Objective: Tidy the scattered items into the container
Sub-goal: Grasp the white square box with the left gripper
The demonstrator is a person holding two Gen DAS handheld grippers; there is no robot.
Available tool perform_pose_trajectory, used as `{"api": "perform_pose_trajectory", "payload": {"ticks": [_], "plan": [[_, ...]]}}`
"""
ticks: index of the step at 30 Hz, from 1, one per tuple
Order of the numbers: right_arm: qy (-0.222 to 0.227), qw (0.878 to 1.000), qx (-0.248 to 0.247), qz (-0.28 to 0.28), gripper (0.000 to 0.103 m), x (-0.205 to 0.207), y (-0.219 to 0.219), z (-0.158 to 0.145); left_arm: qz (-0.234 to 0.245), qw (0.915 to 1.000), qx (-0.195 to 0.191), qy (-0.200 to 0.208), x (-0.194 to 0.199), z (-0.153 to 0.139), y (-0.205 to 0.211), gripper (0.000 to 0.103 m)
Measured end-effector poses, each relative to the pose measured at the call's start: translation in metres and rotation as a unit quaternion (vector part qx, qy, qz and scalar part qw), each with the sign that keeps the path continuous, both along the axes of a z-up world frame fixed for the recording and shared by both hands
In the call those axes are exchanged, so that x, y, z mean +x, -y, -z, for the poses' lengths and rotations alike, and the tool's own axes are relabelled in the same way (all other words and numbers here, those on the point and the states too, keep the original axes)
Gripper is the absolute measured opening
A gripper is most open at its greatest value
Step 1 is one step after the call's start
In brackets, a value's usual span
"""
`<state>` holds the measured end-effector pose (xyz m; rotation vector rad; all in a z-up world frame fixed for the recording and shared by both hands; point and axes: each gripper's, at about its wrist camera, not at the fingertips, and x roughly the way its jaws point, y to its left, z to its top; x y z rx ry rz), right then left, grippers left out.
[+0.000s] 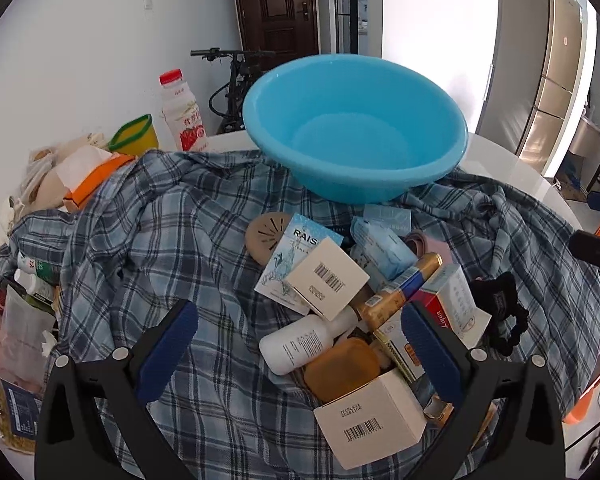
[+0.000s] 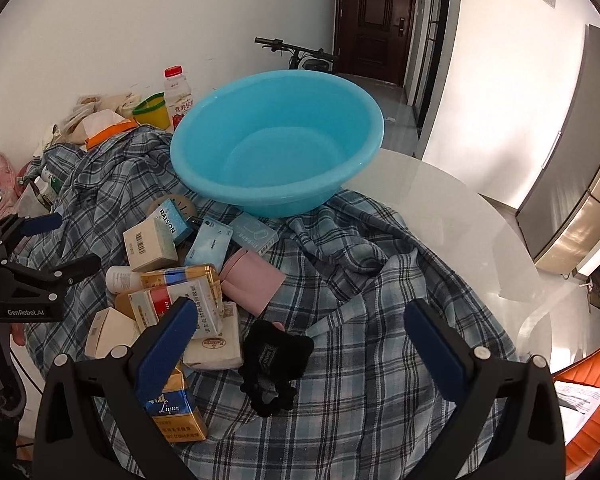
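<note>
Spread wide and holding nothing, the left gripper [image 1: 300,344] over a heap of small goods on a plaid cloth [image 1: 148,240]; likewise spread and holding nothing, the right gripper [image 2: 300,340] above a black scrunchie [image 2: 276,364]. Empty and tilted toward the cameras, a blue basin [image 1: 352,128] just behind the heap, resting on the cloth's far edge atop a round white table [image 2: 460,216]. Piled together and touching: a white bottle [image 1: 300,340] on its side, two barcoded cartons [image 1: 328,280], a gold and blue pack [image 1: 400,292], a brown soap-like block [image 1: 344,368], a pale blue pouch [image 1: 380,244], a pink roll [image 2: 248,280]. Likely light, all of it. Cartons probably stiff but crushable, best pinched across the flat sides; bottle smooth and apt to roll, best taken across the body near the middle; scrunchie soft, yielding, easy to catch anywhere; pouch limp, better gripped at its bulk than at an edge. Risk of dragging the loose cloth along with any low grab. Nothing yet inside the basin.
</note>
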<state>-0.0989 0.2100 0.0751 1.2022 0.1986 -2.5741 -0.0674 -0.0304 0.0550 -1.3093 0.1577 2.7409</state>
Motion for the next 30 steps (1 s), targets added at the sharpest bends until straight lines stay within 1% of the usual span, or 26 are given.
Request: {"api": "perform_pose_trajectory", "payload": {"ticks": [6, 11, 15, 17, 20, 27, 28, 29, 30], "plan": [[0.02, 1.0, -0.004, 0.003, 0.103, -0.01, 0.003, 0.016, -0.014, 0.9998, -0.01, 0.005, -0.019, 0.016, -0.01, 0.103], [0.035, 0.999, -0.008, 0.005, 0.103, -0.016, 0.0, 0.028, 0.005, 0.9988, -0.043, 0.022, -0.042, 0.039, -0.03, 0.103], [0.054, 0.998, -0.012, 0.013, 0.103, -0.021, -0.008, 0.035, -0.014, 0.9971, -0.071, 0.024, -0.06, 0.061, -0.03, 0.103], [0.054, 0.998, -0.007, 0.016, 0.103, -0.022, -0.012, 0.036, -0.025, 0.9971, -0.065, 0.031, -0.068, 0.068, -0.024, 0.103], [0.055, 0.998, -0.003, 0.025, 0.103, -0.026, -0.018, 0.038, -0.029, 0.9981, -0.038, 0.041, -0.074, 0.072, -0.017, 0.103], [0.076, 0.997, -0.011, 0.03, 0.103, -0.034, -0.019, 0.051, -0.009, 0.9988, -0.04, 0.028, -0.07, 0.071, -0.021, 0.103], [0.078, 0.996, -0.011, 0.028, 0.103, -0.033, -0.018, 0.052, -0.005, 0.9989, -0.039, 0.024, -0.068, 0.071, -0.022, 0.101], [0.079, 0.996, -0.012, 0.026, 0.103, -0.032, -0.017, 0.053, 0.0, 0.9991, -0.036, 0.022, -0.066, 0.07, -0.022, 0.088], [0.078, 0.997, -0.013, 0.023, 0.103, -0.03, -0.017, 0.053, 0.005, 0.9992, -0.028, 0.026, -0.064, 0.069, -0.022, 0.069]]}}
